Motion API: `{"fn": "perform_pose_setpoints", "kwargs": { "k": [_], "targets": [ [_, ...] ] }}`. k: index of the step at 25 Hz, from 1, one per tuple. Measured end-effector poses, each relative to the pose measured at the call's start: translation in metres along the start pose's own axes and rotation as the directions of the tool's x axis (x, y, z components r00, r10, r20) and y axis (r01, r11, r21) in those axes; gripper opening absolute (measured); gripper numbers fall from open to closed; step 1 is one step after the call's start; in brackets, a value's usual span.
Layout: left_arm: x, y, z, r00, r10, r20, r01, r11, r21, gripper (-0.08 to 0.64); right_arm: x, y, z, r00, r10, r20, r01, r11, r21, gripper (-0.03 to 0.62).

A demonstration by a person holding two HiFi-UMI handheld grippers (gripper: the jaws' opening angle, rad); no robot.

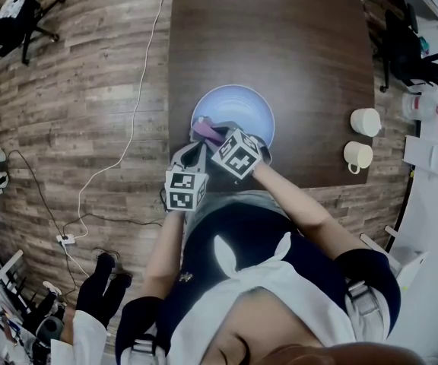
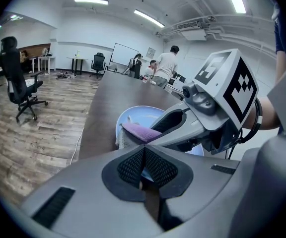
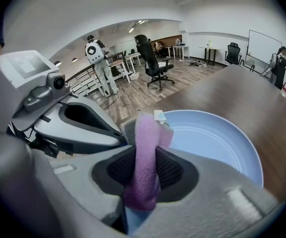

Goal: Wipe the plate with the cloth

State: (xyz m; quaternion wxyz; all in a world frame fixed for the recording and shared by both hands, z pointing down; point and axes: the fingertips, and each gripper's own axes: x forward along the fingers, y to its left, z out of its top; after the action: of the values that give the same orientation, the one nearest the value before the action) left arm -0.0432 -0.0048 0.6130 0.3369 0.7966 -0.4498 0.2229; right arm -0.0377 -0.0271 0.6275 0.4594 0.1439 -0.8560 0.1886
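Observation:
A light blue plate (image 1: 234, 109) sits near the front edge of the dark table (image 1: 280, 44). My right gripper (image 1: 214, 136) is shut on a purple cloth (image 1: 207, 131) and holds it over the plate's near left part. In the right gripper view the cloth (image 3: 146, 143) stands up between the pads, with the plate (image 3: 212, 138) just beyond. My left gripper (image 1: 192, 157) hangs close beside the right one at the plate's near left rim. Its pads (image 2: 133, 165) meet at the tips with nothing seen clamped. The left gripper view shows the cloth (image 2: 141, 131) over the plate (image 2: 133, 117).
Two white cups (image 1: 365, 122) (image 1: 357, 155) stand at the table's right edge. A white cable (image 1: 138, 90) runs along the wooden floor left of the table. Office chairs (image 2: 15, 78) and standing people (image 2: 166, 66) are farther off in the room.

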Motion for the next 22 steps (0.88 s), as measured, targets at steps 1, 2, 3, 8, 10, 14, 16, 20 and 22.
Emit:
{"fn": "perform_pose_setpoints", "kwargs": {
  "k": [1, 2, 3, 8, 10, 14, 16, 20, 22],
  "targets": [
    [0.001, 0.001, -0.001, 1.000, 0.000, -0.003, 0.000, 1.000, 0.001, 0.004, 0.001, 0.000, 0.000, 1.000, 0.000, -0.002, 0.000, 1.000, 0.001, 0.106],
    [0.001, 0.002, -0.001, 1.000, 0.001, -0.007, -0.001, 1.000, 0.001, 0.003, 0.001, -0.001, 0.001, 1.000, 0.000, -0.002, 0.000, 1.000, 0.001, 0.106],
    [0.001, 0.003, -0.002, 1.000, 0.002, -0.011, -0.002, 1.000, 0.001, 0.003, 0.002, -0.002, 0.002, 1.000, -0.001, -0.002, 0.001, 1.000, 0.001, 0.106],
    [0.003, 0.008, -0.008, 1.000, 0.007, -0.026, -0.007, 1.000, 0.009, 0.003, 0.004, -0.005, 0.005, 1.000, -0.004, -0.001, 0.004, 1.000, 0.012, 0.106],
    [0.005, 0.011, -0.010, 0.999, 0.011, -0.034, -0.010, 1.000, 0.013, 0.004, 0.004, -0.008, 0.007, 1.000, -0.009, -0.001, 0.009, 1.000, 0.016, 0.106],
    [0.007, 0.012, -0.010, 0.999, 0.009, -0.038, -0.008, 1.000, 0.011, 0.003, 0.006, -0.014, 0.010, 1.000, -0.011, 0.007, 0.011, 1.000, 0.021, 0.106],
    [0.007, 0.011, -0.010, 0.999, 0.007, -0.040, -0.007, 1.000, 0.013, 0.003, 0.006, -0.017, 0.010, 1.000, -0.011, 0.008, 0.011, 1.000, 0.029, 0.106],
    [0.008, 0.008, -0.008, 0.999, 0.003, -0.046, -0.003, 1.000, 0.016, 0.003, 0.004, -0.021, 0.011, 1.000, -0.020, 0.011, 0.020, 0.999, 0.038, 0.107],
    [0.009, 0.008, -0.007, 0.999, 0.002, -0.046, -0.001, 1.000, 0.022, 0.003, 0.005, -0.024, 0.013, 1.000, -0.023, 0.019, 0.023, 0.999, 0.041, 0.107]
  ]
}}
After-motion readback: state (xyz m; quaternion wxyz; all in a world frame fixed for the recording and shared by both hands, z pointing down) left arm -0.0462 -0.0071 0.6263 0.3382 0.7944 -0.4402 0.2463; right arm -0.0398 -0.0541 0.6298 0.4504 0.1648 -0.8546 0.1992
